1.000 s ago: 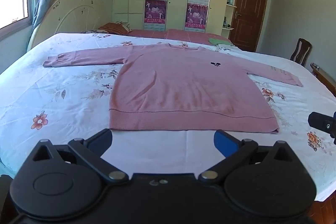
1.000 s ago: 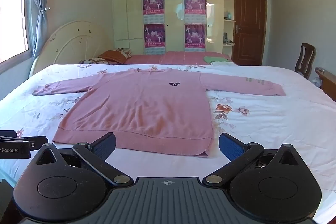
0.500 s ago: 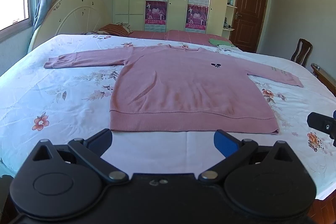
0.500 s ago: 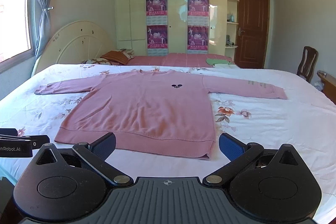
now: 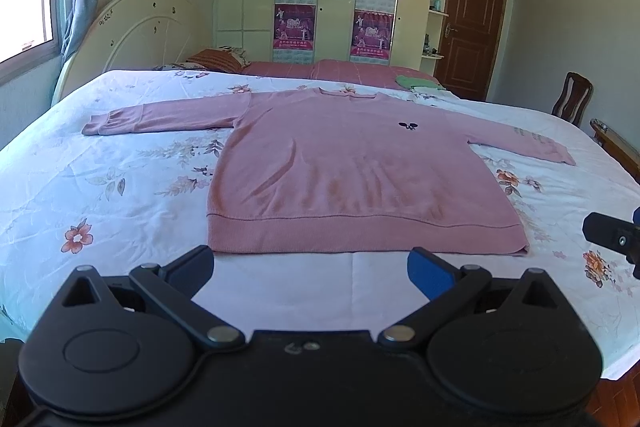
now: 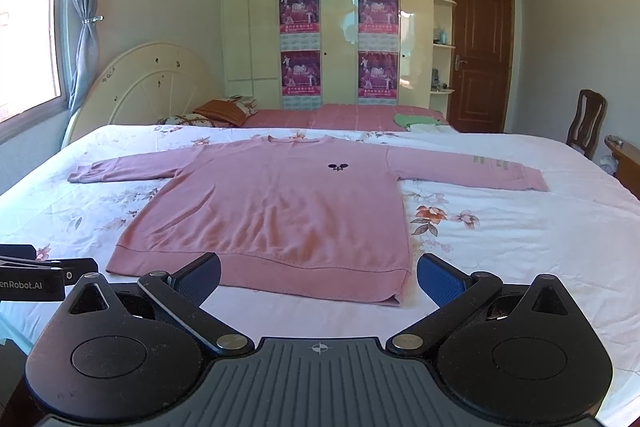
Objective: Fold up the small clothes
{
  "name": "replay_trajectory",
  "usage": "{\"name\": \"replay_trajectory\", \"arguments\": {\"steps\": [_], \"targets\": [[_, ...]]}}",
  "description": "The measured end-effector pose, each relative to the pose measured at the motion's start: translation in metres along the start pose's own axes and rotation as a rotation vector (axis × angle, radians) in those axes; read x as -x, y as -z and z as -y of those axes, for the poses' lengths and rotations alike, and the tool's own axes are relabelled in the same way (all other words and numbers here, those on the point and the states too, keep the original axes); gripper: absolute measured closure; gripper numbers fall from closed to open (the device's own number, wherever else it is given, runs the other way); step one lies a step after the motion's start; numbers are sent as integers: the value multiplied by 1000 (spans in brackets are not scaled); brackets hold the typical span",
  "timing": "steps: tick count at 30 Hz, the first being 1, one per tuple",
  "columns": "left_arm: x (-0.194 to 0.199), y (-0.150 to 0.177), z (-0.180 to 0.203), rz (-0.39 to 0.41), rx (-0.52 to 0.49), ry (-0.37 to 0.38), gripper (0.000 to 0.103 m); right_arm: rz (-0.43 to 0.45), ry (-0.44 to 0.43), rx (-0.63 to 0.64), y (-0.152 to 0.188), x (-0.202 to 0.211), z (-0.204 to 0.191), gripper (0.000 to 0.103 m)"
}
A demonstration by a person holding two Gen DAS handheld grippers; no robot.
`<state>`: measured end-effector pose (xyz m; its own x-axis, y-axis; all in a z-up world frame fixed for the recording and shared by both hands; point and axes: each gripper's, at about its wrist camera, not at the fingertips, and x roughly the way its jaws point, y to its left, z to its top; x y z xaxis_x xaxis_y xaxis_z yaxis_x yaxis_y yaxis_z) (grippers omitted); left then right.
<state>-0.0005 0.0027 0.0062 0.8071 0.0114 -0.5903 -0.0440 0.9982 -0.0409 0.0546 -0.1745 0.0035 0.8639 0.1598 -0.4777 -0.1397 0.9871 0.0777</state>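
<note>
A pink long-sleeved sweater (image 5: 348, 171) (image 6: 280, 211) lies flat and face up on the floral bedsheet, both sleeves spread out sideways, a small dark logo on its chest. My left gripper (image 5: 312, 267) hovers open just short of the sweater's hem, nothing between its blue pads. My right gripper (image 6: 320, 279) is also open and empty, above the hem's right part. The right gripper's tip (image 5: 612, 237) shows at the right edge of the left wrist view; the left gripper's body (image 6: 32, 277) shows at the left edge of the right wrist view.
The bed (image 5: 100, 187) fills the foreground, with a cream headboard (image 5: 148, 31) at the left. Pillows (image 6: 224, 109) and a green cloth (image 6: 416, 119) lie at the far side. A wardrobe, a brown door and a wooden chair (image 6: 588, 123) stand beyond.
Both wrist views have tilted up slightly, so the sweater sits a little lower in frame. The grippers stay open and the sweater has not moved.
</note>
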Motion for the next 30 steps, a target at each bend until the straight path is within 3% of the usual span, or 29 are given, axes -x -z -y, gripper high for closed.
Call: {"name": "replay_trajectory", "arguments": {"steps": [30], "targets": [[5, 2, -3, 4, 4, -4, 0, 11, -11, -3, 2, 2, -1, 0]]}}
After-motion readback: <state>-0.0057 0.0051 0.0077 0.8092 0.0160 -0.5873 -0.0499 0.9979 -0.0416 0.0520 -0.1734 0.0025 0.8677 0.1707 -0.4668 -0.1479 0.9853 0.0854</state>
